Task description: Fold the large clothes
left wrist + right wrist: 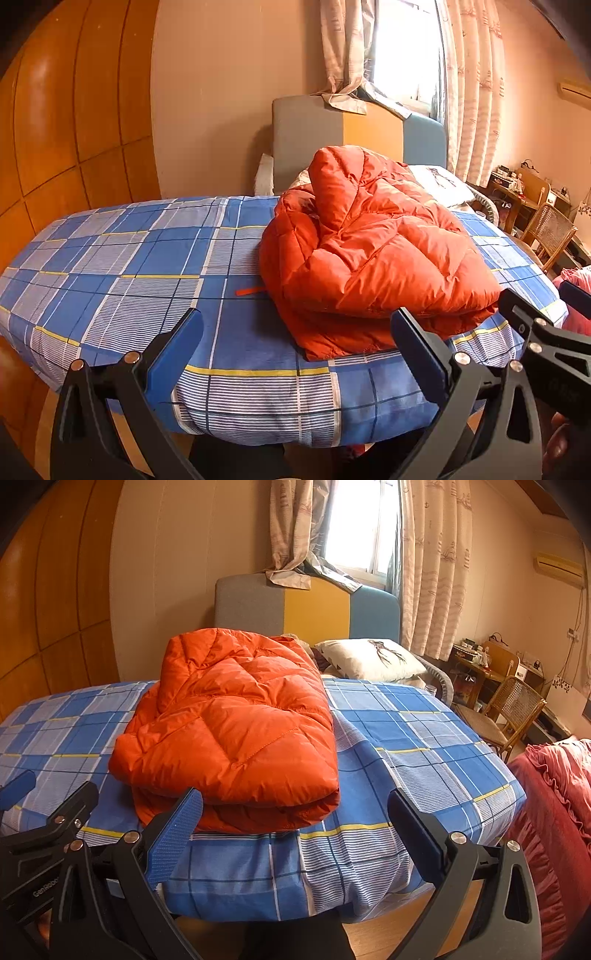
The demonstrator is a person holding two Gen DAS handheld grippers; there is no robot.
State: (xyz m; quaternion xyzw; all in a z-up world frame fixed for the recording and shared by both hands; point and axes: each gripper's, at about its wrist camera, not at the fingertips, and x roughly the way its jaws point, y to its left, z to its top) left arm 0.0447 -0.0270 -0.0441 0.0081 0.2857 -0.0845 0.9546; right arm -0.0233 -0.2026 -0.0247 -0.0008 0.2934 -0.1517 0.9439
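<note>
Orange quilted jacket [229, 731], one in number, lay folded into a thick bundle on the blue plaid bed cover [406, 731], near the bed's foot edge. One orange strip [251, 291] protruded from beneath its left side. One white patterned pillow [371, 659] rested behind it, before a grey, yellow and blue headboard [306, 605]. Two grippers were present: the left gripper [297, 332] and right gripper [295, 812] each hovered off the foot edge, fingers spread wide, holding nothing. Lettering "GenRobo" was legible on the left gripper's body in the right wrist view. One cane chair [513, 712] stood at right.
</note>
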